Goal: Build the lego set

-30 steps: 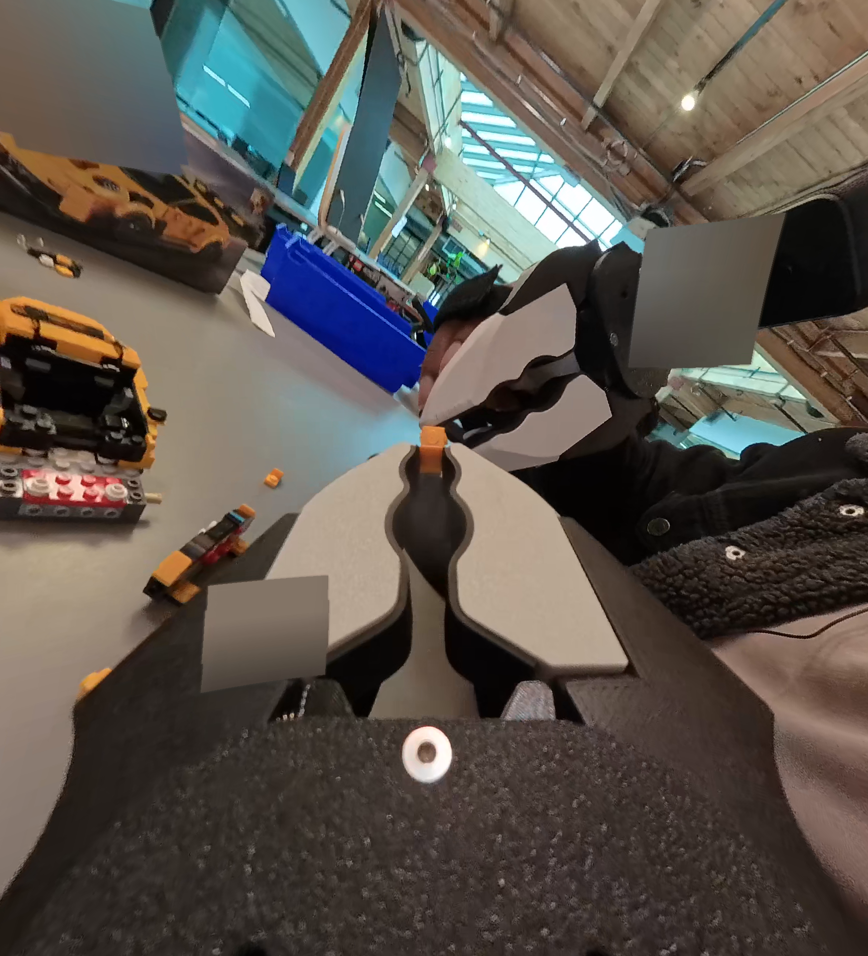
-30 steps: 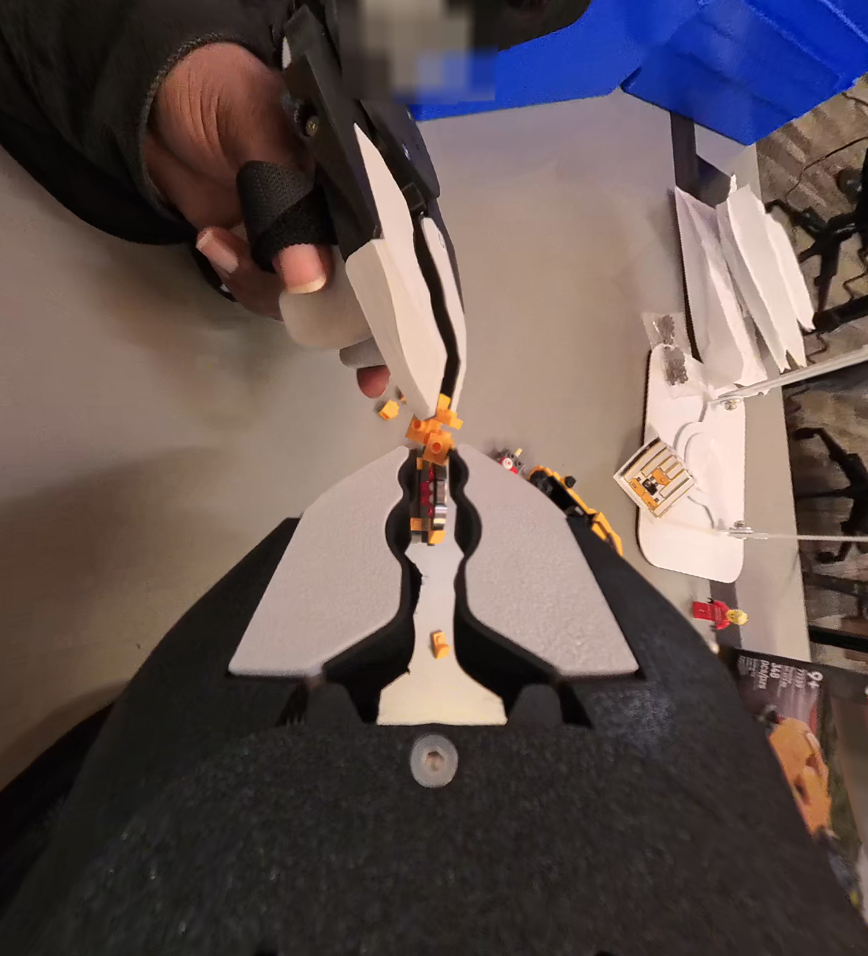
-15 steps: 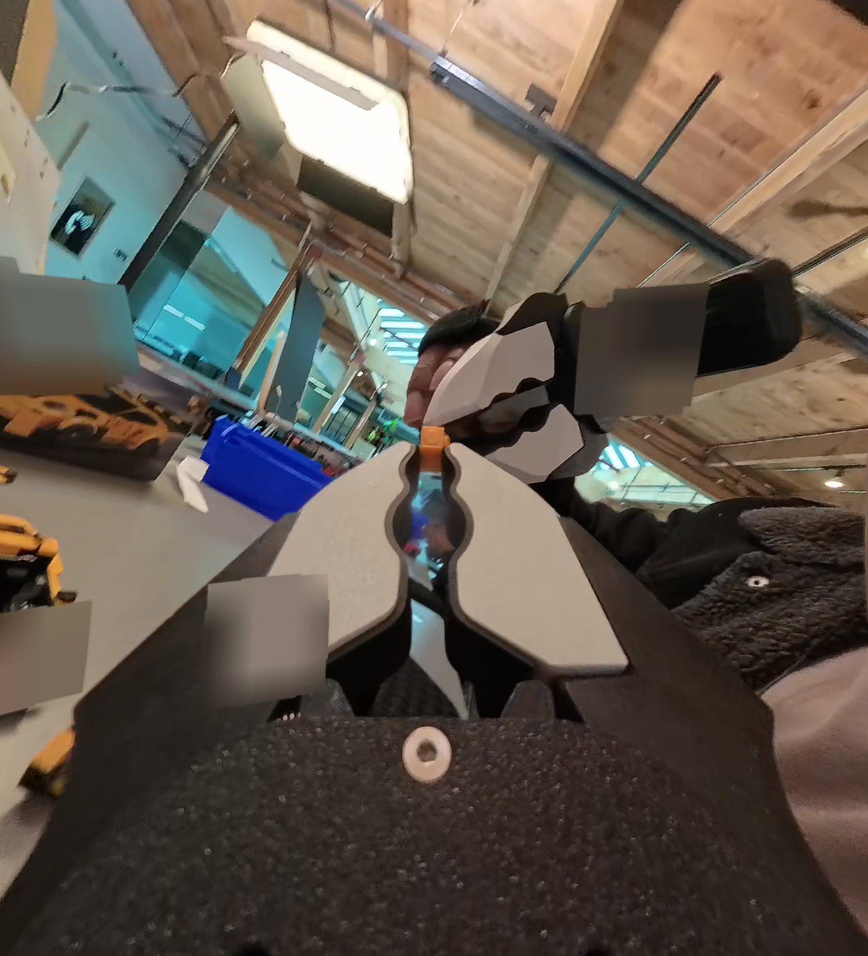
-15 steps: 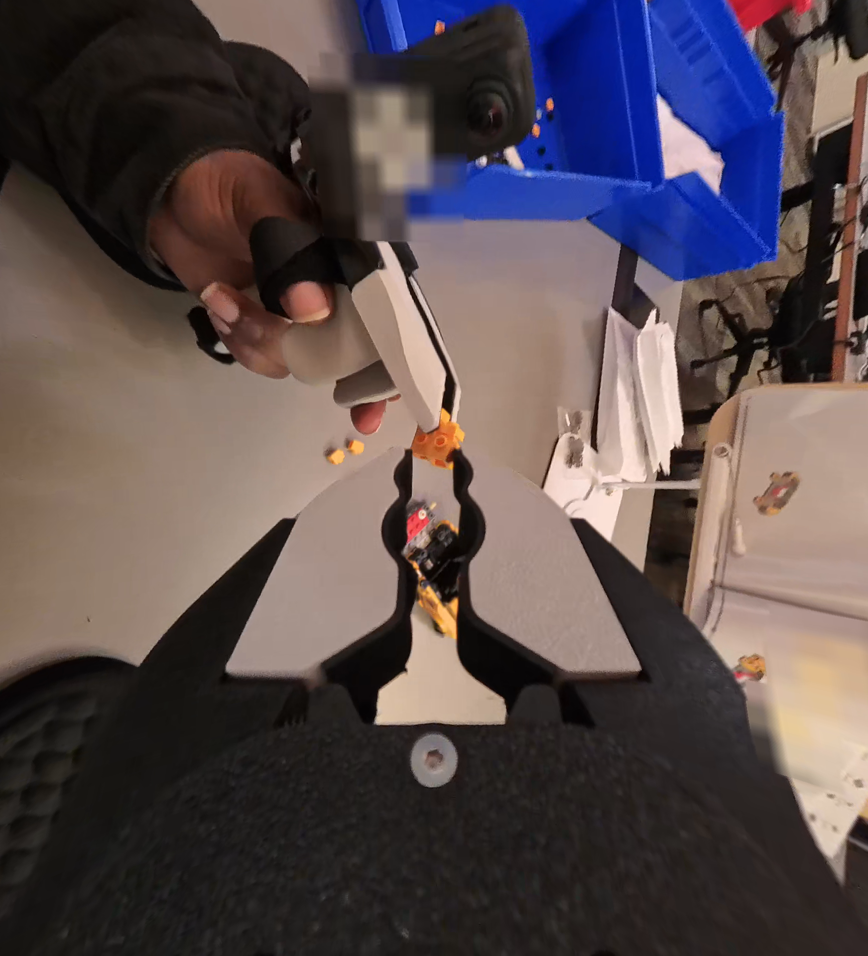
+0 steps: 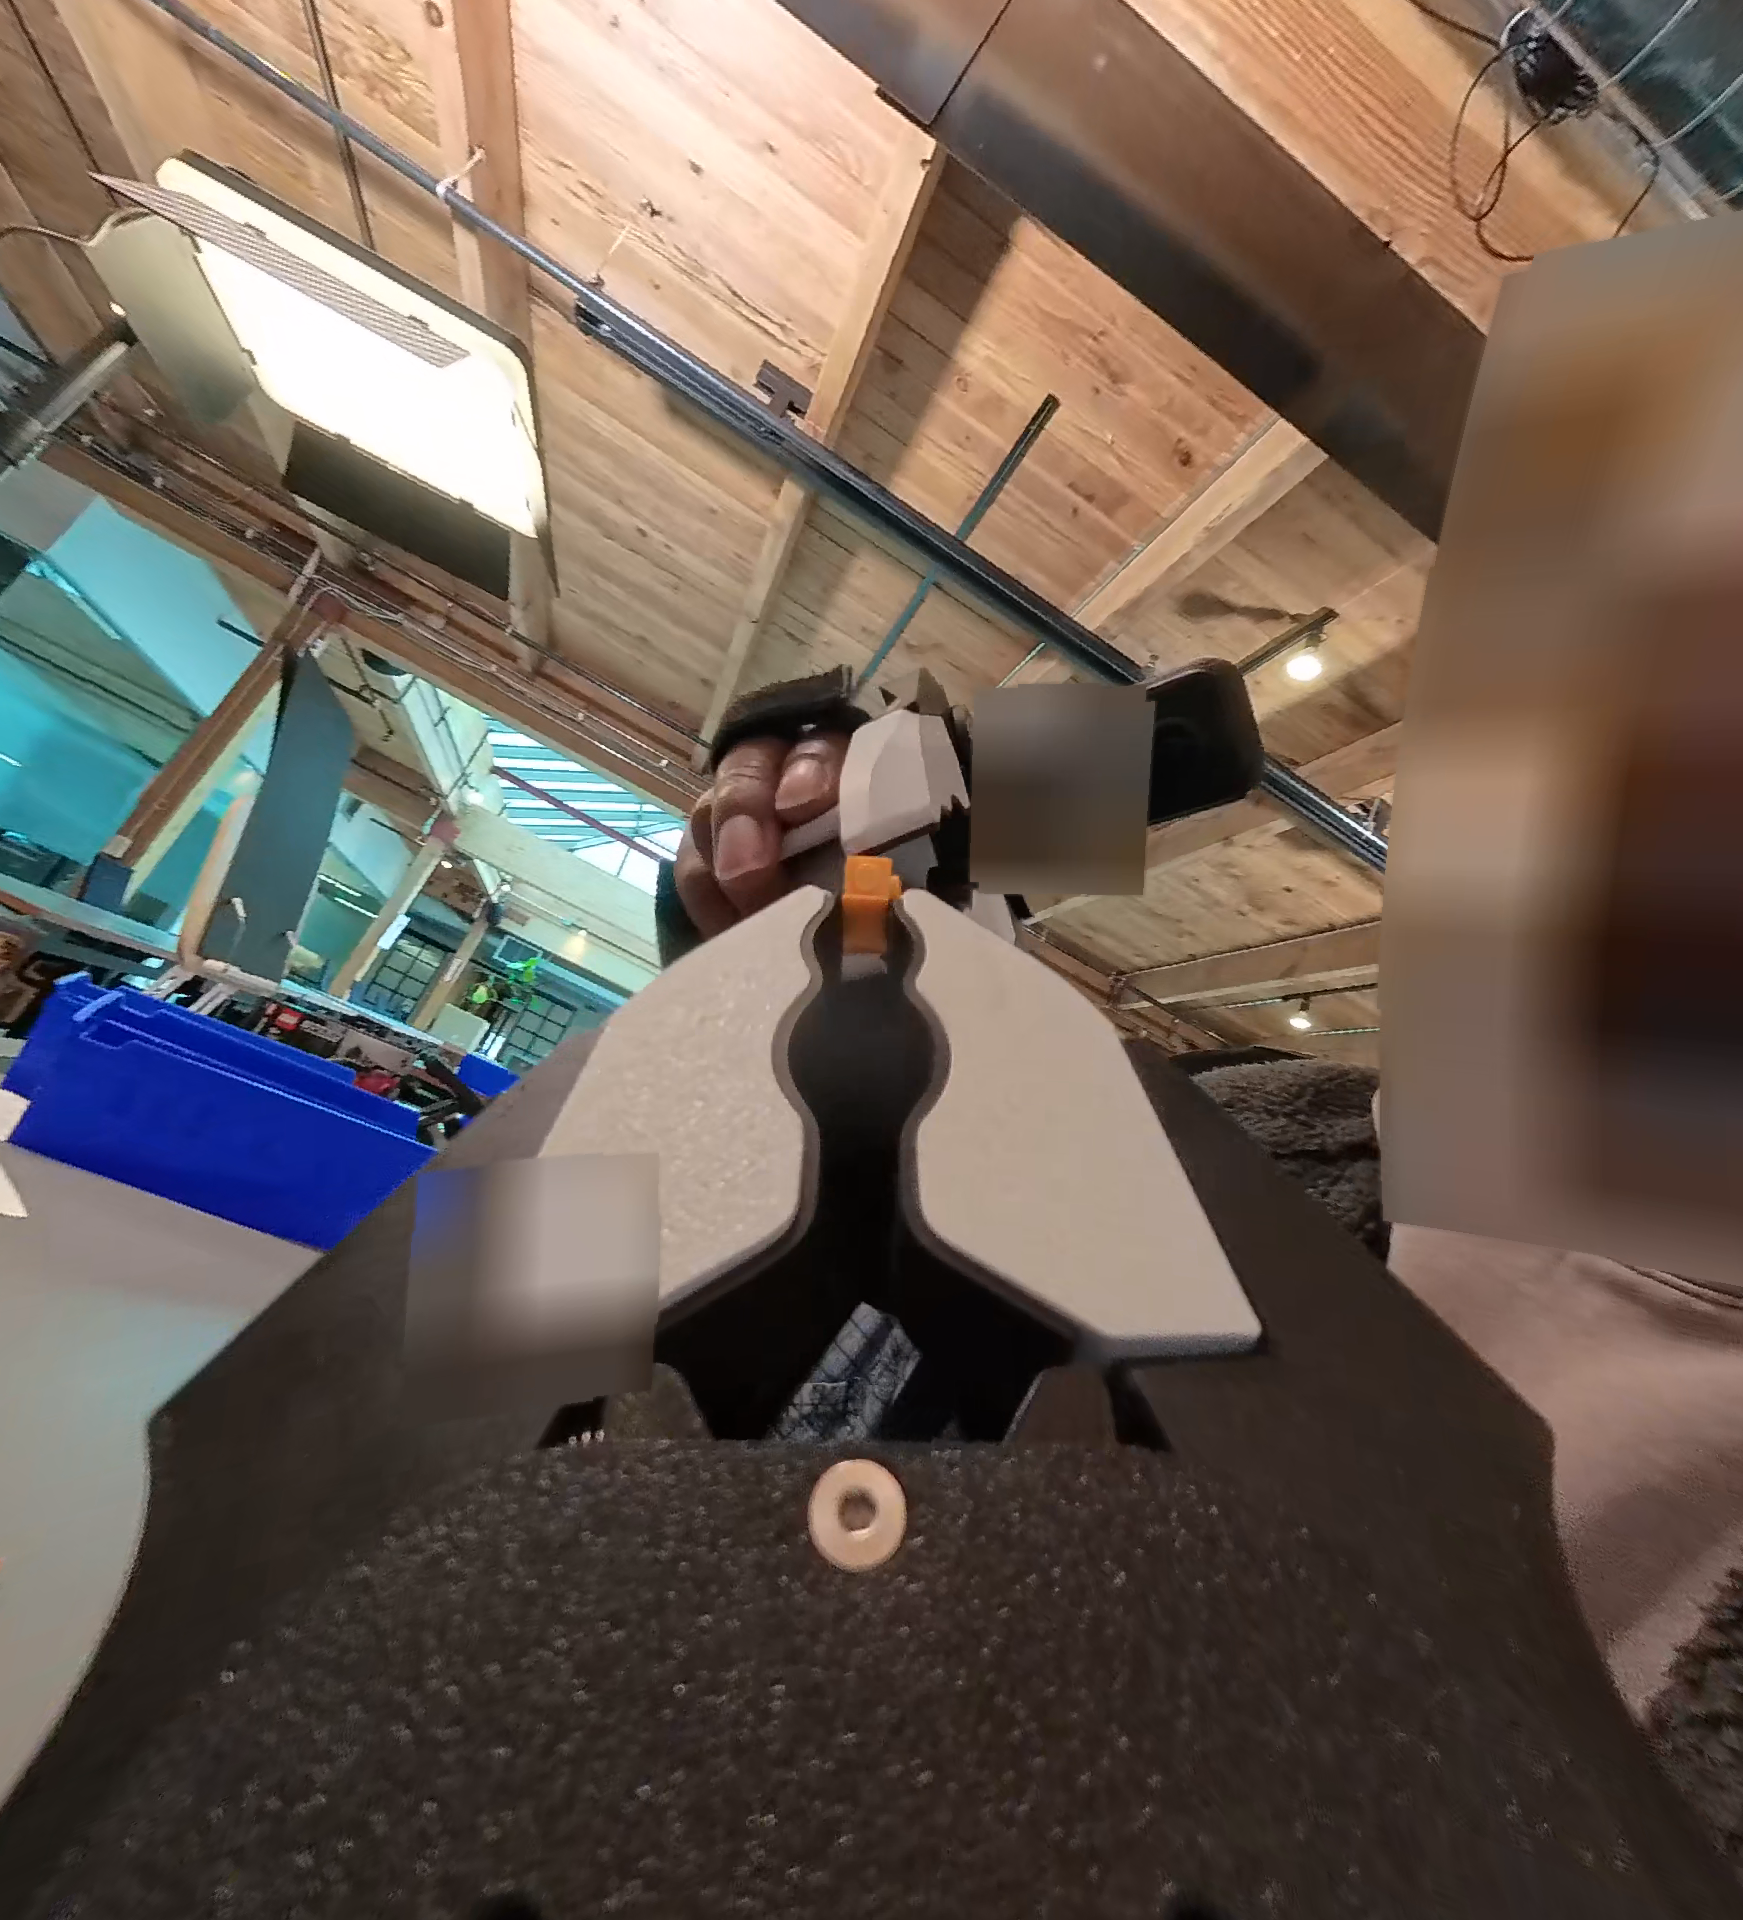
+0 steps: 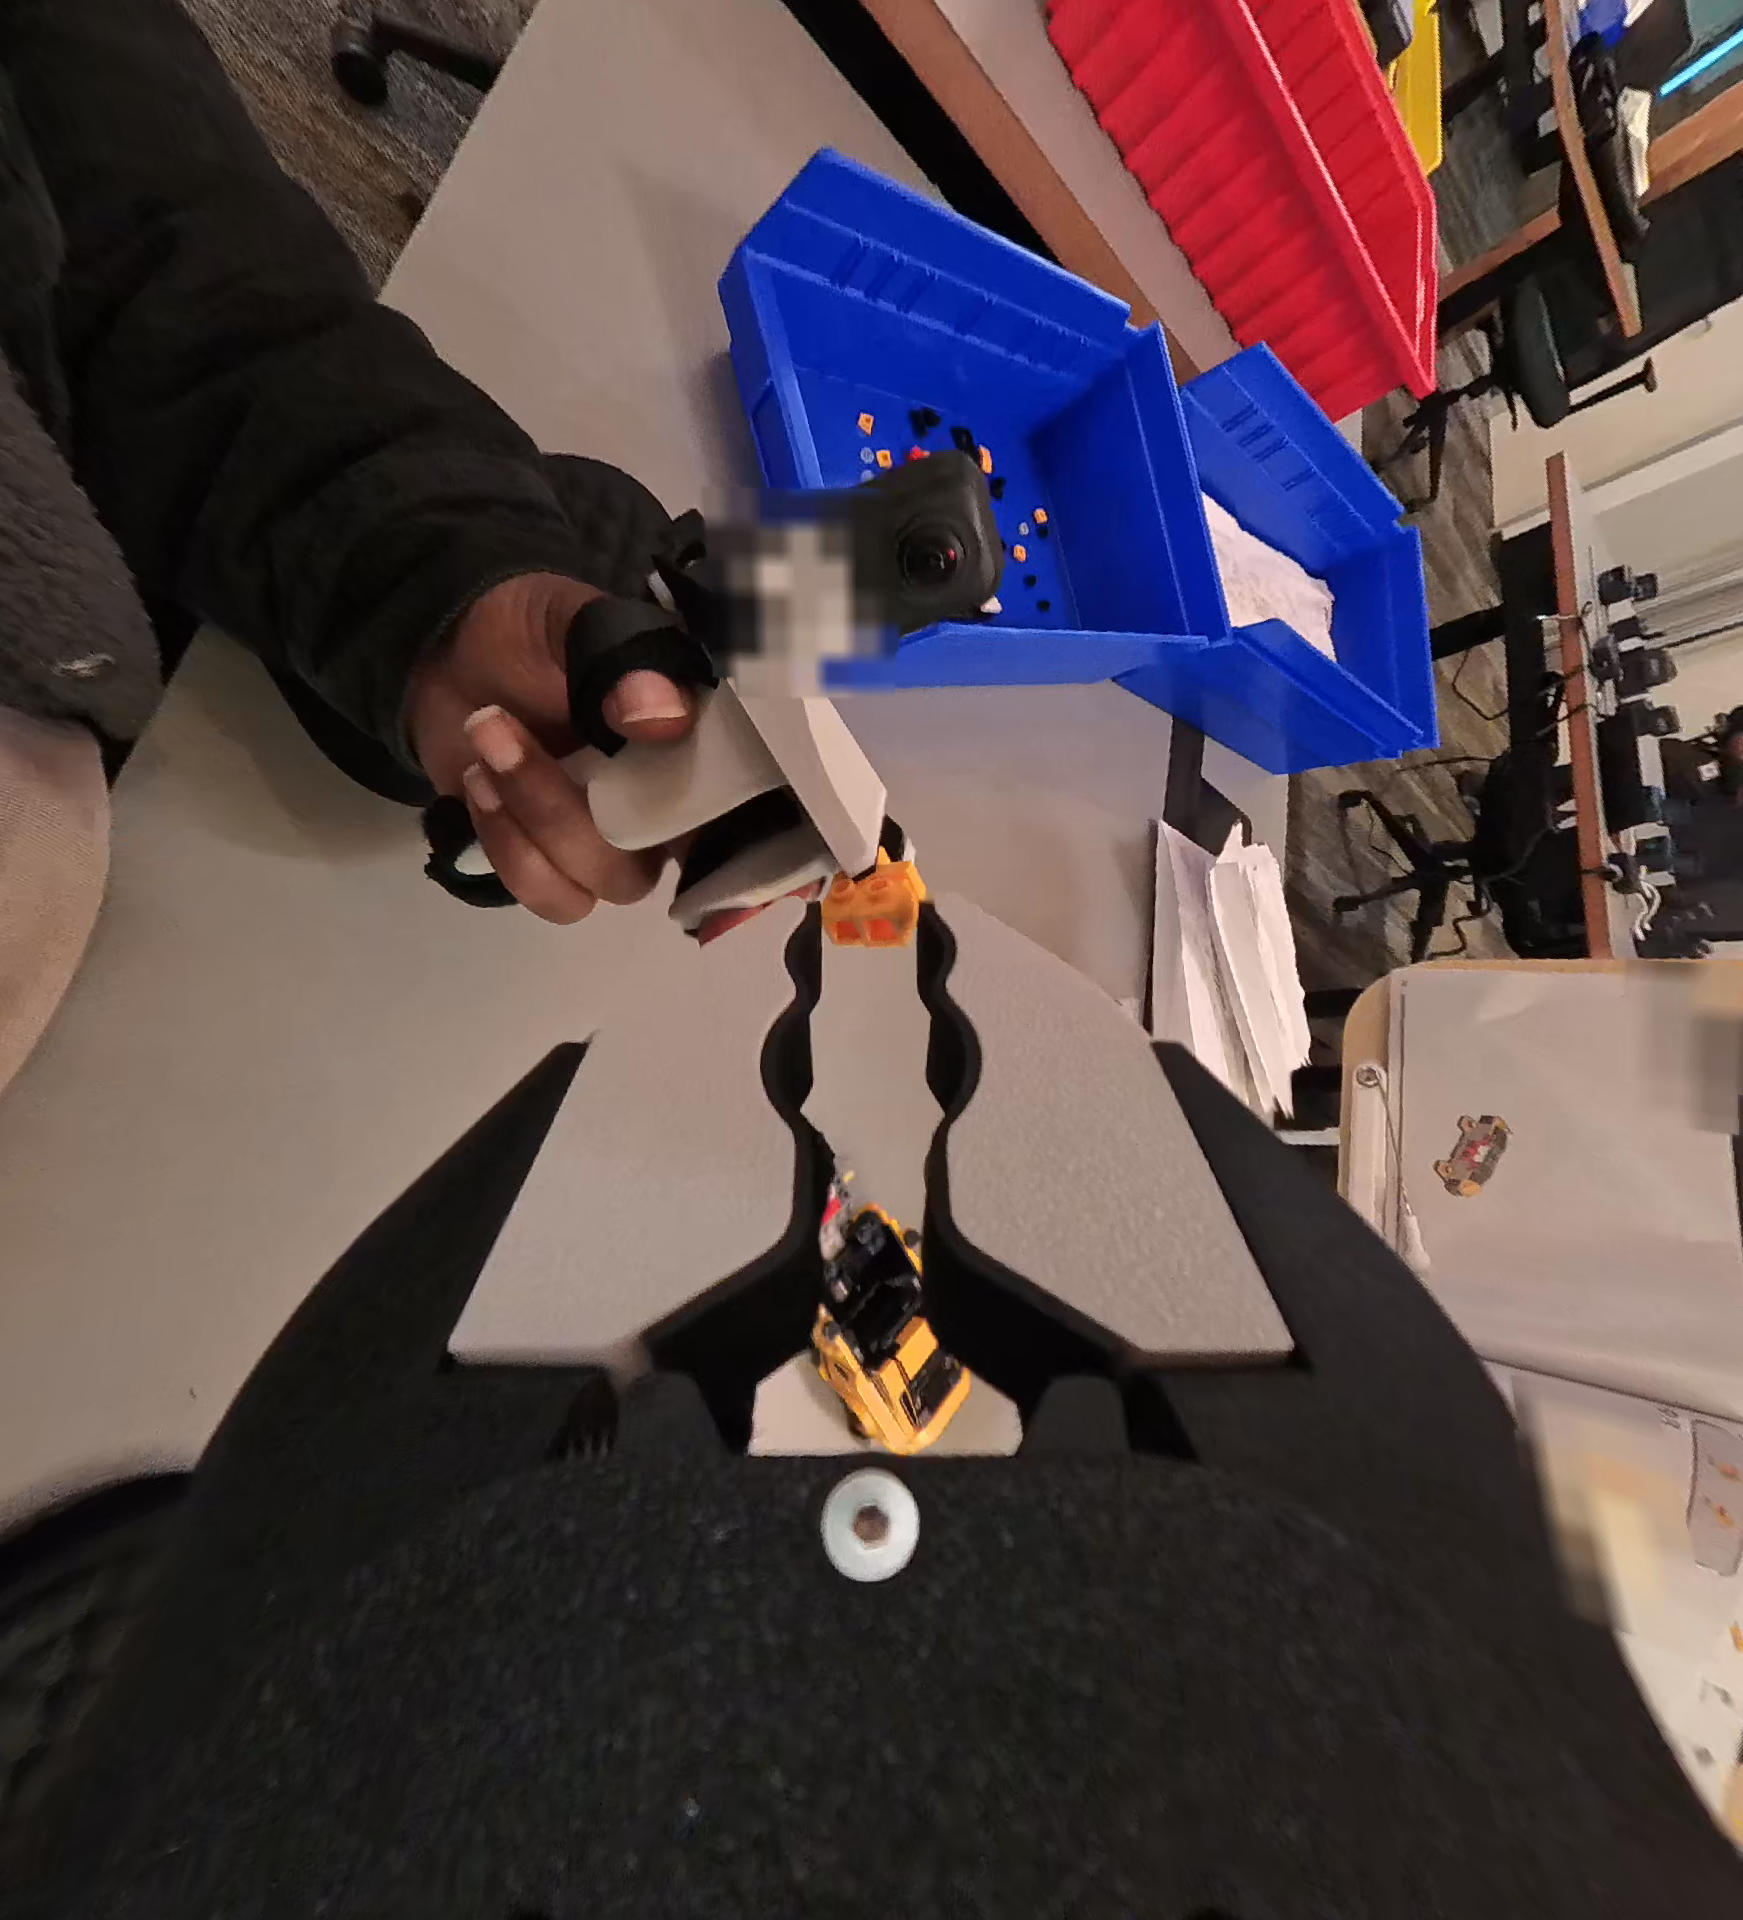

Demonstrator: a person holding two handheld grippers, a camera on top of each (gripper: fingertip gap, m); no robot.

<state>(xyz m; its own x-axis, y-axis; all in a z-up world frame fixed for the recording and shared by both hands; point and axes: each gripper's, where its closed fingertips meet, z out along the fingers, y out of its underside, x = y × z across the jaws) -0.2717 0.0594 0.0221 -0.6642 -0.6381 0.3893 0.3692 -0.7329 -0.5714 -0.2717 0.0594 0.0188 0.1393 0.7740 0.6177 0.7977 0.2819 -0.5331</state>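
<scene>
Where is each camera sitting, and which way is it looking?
Left wrist view: sits on the left gripper, tilted up toward the ceiling; shows its fingers pinching an orange brick, with the right gripper and hand beyond.
Right wrist view: sits on the right gripper, looking down at the table, blue bin and yellow car; shows the left gripper, hand and sleeve.
Shared: the orange brick, both grippers and the blue bin.

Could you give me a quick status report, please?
Left gripper shut on orange piece. Right gripper shut on orange block. Held together midair. Nothing between.
</scene>
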